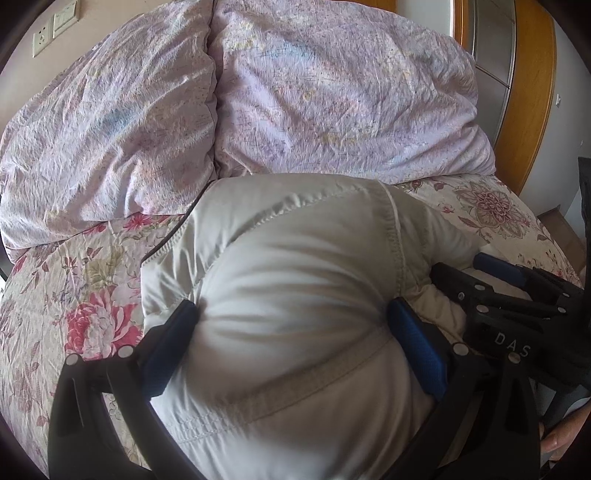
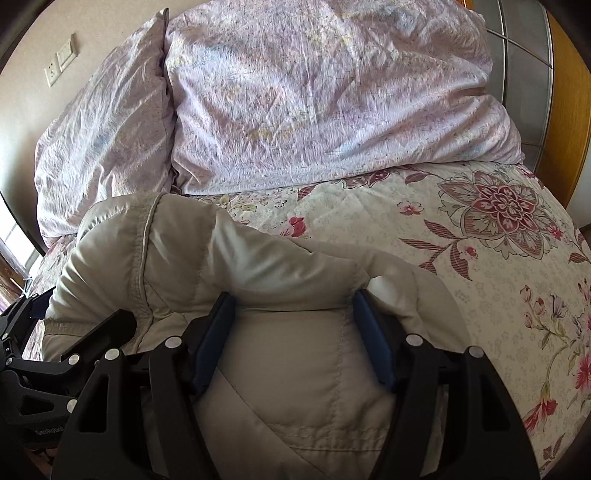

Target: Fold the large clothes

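A floral bedsheet [image 2: 461, 236] with red and pink blooms covers the bed. At its far end lies a crumpled lilac duvet [image 1: 295, 96], bunched in two mounds. Beyond the duvet's left mound, a wall socket [image 1: 40, 40] and light switch [image 1: 64, 16] sit on the wall; a wooden frame [image 1: 535, 92] stands to its right.

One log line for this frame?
left claw: shut on jacket | right claw: shut on jacket | jacket bunched on bed | fold unfinished

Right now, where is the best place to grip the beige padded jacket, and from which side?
Grip the beige padded jacket at its thick bunched bulge, coming from the near edge of the bed. Both the left tongs and right tongs already straddle such folds.
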`<state>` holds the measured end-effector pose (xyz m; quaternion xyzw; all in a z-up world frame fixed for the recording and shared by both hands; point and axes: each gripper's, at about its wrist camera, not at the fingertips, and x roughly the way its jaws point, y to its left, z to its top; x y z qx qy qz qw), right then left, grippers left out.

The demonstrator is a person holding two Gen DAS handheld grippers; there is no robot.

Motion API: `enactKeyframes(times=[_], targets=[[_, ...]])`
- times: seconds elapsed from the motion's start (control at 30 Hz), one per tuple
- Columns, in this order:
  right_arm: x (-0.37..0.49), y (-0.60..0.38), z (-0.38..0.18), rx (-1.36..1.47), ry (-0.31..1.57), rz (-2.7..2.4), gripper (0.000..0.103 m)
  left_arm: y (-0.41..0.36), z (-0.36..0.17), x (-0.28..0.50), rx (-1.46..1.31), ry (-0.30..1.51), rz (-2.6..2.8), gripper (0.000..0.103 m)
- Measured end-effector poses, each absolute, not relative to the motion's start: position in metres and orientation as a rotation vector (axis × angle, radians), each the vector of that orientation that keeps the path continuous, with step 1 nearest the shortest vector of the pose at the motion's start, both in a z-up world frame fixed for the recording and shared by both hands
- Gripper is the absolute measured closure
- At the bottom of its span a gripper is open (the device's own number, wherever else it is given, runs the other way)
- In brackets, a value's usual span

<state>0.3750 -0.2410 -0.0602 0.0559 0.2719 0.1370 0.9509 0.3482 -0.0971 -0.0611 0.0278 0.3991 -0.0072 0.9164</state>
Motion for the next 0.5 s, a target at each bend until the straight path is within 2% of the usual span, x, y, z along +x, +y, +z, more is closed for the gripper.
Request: enactKeyframes(times=[0.5], targets=[[0.3823, -0.2411, -0.0611, 0.105, 0.566, 0.275, 0.035, -0.0997, -0.0656, 0.3528, 0.074, 0.827, 0.008, 0.002]])
